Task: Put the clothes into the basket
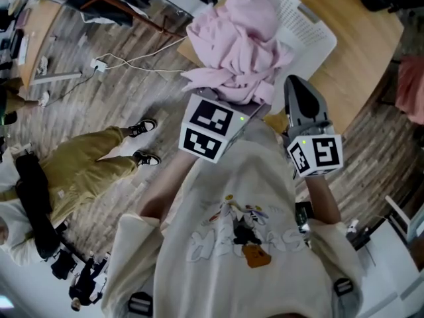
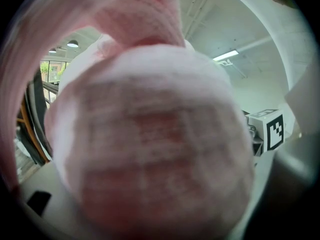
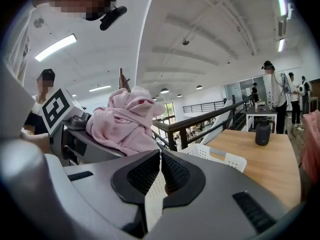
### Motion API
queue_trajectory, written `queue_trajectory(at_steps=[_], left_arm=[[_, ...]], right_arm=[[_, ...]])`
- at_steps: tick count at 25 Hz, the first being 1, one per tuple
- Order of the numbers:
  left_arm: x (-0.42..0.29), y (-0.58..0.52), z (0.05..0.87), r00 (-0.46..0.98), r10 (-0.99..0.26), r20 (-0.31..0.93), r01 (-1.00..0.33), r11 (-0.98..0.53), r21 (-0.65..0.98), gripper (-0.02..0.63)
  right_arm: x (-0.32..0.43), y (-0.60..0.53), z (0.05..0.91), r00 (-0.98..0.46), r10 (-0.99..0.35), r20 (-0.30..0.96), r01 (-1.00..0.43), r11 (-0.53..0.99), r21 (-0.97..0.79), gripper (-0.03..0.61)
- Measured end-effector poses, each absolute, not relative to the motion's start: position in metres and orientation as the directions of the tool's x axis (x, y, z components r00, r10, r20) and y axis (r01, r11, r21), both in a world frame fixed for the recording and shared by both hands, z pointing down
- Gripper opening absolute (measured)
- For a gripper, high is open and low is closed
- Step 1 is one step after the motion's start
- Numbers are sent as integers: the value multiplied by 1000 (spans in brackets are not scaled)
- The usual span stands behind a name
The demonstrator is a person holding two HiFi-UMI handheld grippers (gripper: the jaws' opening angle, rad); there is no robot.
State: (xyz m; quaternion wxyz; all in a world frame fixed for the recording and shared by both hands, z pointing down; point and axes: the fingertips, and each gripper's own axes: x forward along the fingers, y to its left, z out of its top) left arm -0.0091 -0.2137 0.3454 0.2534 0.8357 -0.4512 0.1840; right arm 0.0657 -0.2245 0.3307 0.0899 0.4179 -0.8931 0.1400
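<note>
Left gripper (image 1: 235, 114), clamped on a bunched pink fleece garment (image 1: 238, 38), holds it at twelve o'clock above the white perforated plastic basket (image 1: 308, 32), right gripper (image 3: 160, 156) pressed together and empty at three o'clock; lowering and release likely follow.

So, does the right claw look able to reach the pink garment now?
Probably yes: the pink garment sits bunched just beside the right claw, with nothing between them. Its jaws are shut, so they must open first.
</note>
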Motion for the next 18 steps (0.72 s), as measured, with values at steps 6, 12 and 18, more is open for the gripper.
queue_trajectory(at_steps=[6, 12, 18], left_arm=[[-2, -239, 356, 534, -636, 557, -838, -484, 251, 431], [11, -257, 374, 534, -608, 588, -835, -488, 254, 431], [25, -273, 393, 543, -568, 619, -825, -497, 267, 431]], right_arm=[[70, -239, 342, -630, -717, 300, -776, 603, -187, 25], [83, -252, 354, -608, -732, 308, -794, 571, -210, 25], [94, -265, 377, -597, -722, 351, -802, 549, -235, 25]])
